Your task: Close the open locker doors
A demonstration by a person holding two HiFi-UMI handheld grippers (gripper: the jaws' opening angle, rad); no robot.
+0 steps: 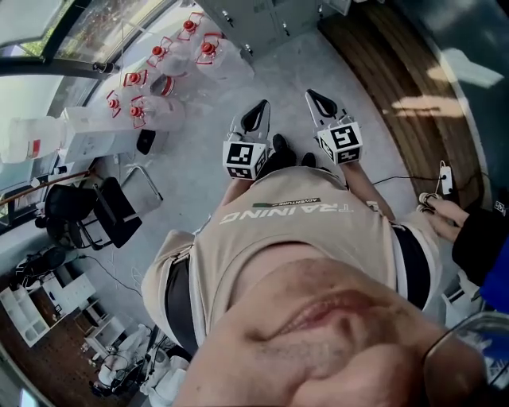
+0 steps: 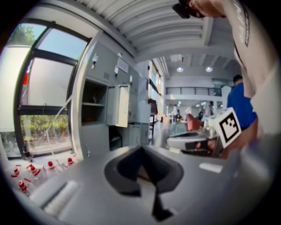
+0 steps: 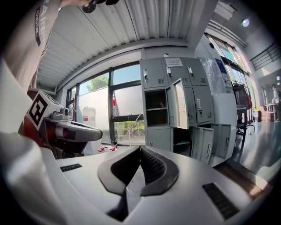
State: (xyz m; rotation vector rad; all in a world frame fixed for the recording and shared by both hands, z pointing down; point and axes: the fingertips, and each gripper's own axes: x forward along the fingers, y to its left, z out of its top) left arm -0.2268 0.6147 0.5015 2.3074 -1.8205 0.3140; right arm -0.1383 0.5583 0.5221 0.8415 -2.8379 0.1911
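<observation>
A bank of grey lockers [image 3: 175, 105] stands ahead by the window. An upper door [image 3: 178, 103] hangs open, and a lower door [image 3: 210, 145] is open too. In the left gripper view the same lockers [image 2: 105, 105] appear at the left, with the open upper door [image 2: 118, 105] and a dark open lower compartment [image 2: 115, 139]. My left gripper [image 2: 141, 148] is shut with nothing in it and is well short of the lockers. My right gripper [image 3: 140, 148] is also shut with nothing in it. From the head view both the left gripper [image 1: 259, 111] and the right gripper [image 1: 313, 97] point toward the lockers [image 1: 262, 16].
Several clear water jugs with red caps [image 1: 159, 71] sit on the floor left of the lockers. A black chair [image 1: 103, 211] stands further left. A dark wooden floor strip [image 1: 398, 79] runs at the right. A person in blue [image 2: 239, 101] stands nearby.
</observation>
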